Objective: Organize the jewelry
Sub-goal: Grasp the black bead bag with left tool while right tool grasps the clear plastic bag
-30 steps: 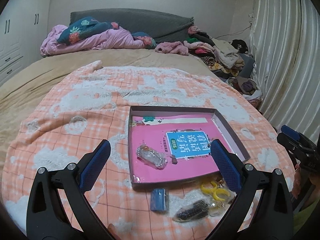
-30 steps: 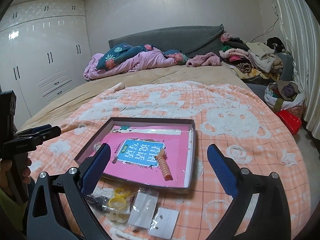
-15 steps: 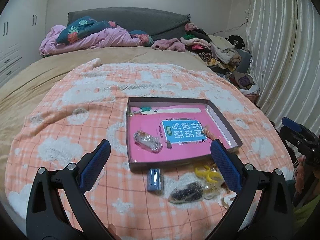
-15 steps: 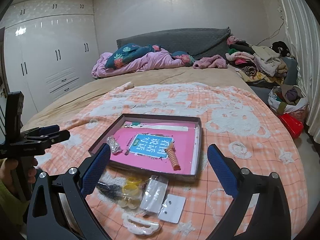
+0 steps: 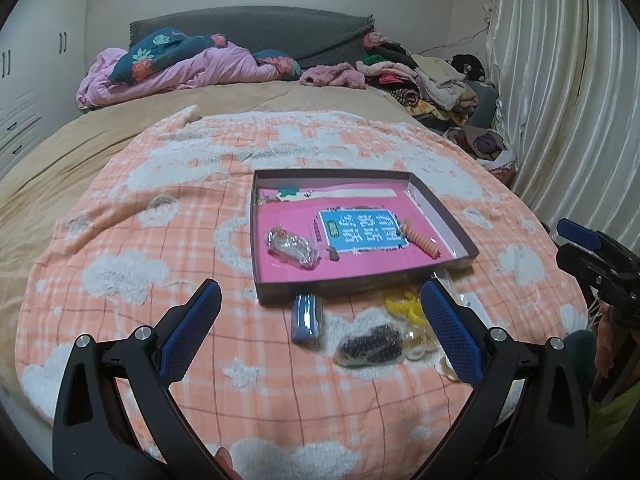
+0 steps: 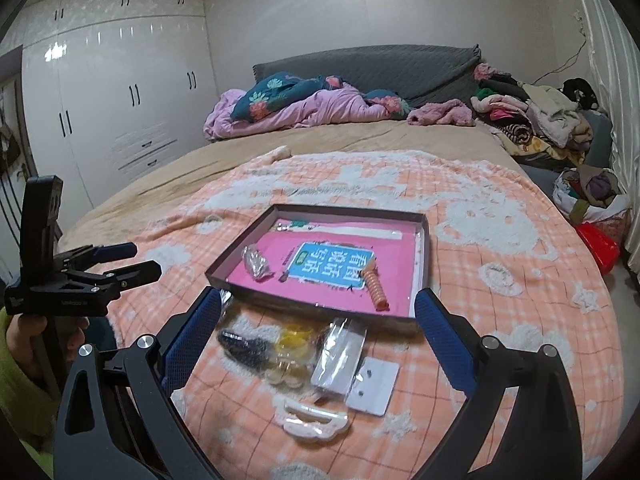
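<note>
On the bed, over a peach checked blanket (image 5: 120,240), sits a shallow tray (image 5: 444,216) with a pink floor; a bagged trinket (image 5: 292,246) and an orange spiral tie (image 5: 420,238) already lie in it. The rest waits just before its near wall: a blue clip (image 5: 306,317), a bag of dark beads (image 5: 370,346), yellow rings (image 5: 404,306), a clear sleeve (image 6: 340,356), an earring card (image 6: 374,386) and a white hair clip (image 6: 314,420). The left gripper (image 5: 320,332) and right gripper (image 6: 318,338) both hang above this heap, jaws spread wide, holding nothing. I'd judge the next pick wants one piece singled out, pinched low at its edge, since the slick bags overlap and could drag neighbours along. The tray's blue panel (image 5: 362,230) bears Chinese characters, upside down from here; I cannot read them surely.
</note>
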A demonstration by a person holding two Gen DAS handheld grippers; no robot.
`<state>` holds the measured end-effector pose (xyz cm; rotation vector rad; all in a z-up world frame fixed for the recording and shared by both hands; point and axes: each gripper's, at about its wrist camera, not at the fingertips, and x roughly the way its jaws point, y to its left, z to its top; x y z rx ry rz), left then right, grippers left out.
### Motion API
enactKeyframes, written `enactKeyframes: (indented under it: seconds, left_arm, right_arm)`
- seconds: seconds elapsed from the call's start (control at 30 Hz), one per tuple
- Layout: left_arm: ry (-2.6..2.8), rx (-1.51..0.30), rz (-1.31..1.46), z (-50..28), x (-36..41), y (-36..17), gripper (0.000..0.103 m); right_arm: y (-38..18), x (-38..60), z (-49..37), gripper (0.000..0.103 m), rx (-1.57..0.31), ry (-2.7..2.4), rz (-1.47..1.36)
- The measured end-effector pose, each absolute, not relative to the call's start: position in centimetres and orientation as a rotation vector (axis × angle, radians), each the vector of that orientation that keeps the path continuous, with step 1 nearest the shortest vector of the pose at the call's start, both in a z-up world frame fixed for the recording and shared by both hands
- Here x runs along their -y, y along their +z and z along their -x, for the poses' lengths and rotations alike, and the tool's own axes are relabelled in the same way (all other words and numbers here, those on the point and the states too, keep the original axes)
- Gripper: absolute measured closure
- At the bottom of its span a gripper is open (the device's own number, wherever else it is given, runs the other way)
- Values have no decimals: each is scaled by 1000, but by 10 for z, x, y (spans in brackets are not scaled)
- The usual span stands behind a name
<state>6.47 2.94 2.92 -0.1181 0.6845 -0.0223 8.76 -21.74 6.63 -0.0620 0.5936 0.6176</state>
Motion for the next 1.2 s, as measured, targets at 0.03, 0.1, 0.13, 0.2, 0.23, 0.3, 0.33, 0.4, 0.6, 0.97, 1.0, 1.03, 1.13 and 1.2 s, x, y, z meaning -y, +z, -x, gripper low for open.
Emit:
enactKeyframes:
  seconds: [0.03, 0.1, 0.13, 0.2, 0.23, 0.3, 0.33, 0.4, 0.6, 0.97, 1.0, 1.03, 1.13, 1.2]
  left_arm:
    - [-24, -691, 114, -63, -28, 28, 9]
    - [-26, -699, 108, -61, -26, 24, 9]
    - [-30, -707, 106, -59, -25, 22, 9]
    - [-35, -719, 104, -58, -25, 19, 9]
    - [-38, -728, 103, -58, -23, 16, 9]
    - [-41, -740, 99, -57, -21, 12, 9]
    - [-46, -750, 94, -56, -19, 9, 9]
    - [-50, -763, 83, -55, -15, 4, 9]
    - [-70, -802, 67, -54, -5, -9, 9]
    - [-105, -885, 33, -63, 12, -41, 9]
    - [-111, -894, 40, -64, 12, -44, 9]
    - [-111, -899, 43, -66, 12, -47, 9]
    - [-112, -915, 41, -70, 14, -55, 9]
    - [-113, -922, 35, -74, 17, -60, 9]
  right_arm:
    - [65, 217, -86, 6, -597, 619, 67]
    - [62, 216, -83, 6, -607, 621, 77]
    - [59, 217, -82, 6, -616, 619, 82]
    - [54, 218, -79, 6, -633, 617, 86]
    - [51, 218, -79, 6, -640, 616, 88]
    - [45, 220, -77, 6, -657, 609, 96]
    - [42, 221, -76, 6, -663, 606, 99]
    - [38, 222, -76, 6, -677, 603, 99]
    - [30, 224, -76, 6, -698, 603, 103]
    - [10, 218, -86, 6, -762, 595, 137]
    - [7, 218, -89, 6, -772, 590, 135]
    - [5, 218, -90, 6, -776, 588, 135]
    - [-3, 216, -97, 6, -790, 577, 137]
    - [-8, 213, -100, 6, -795, 580, 138]
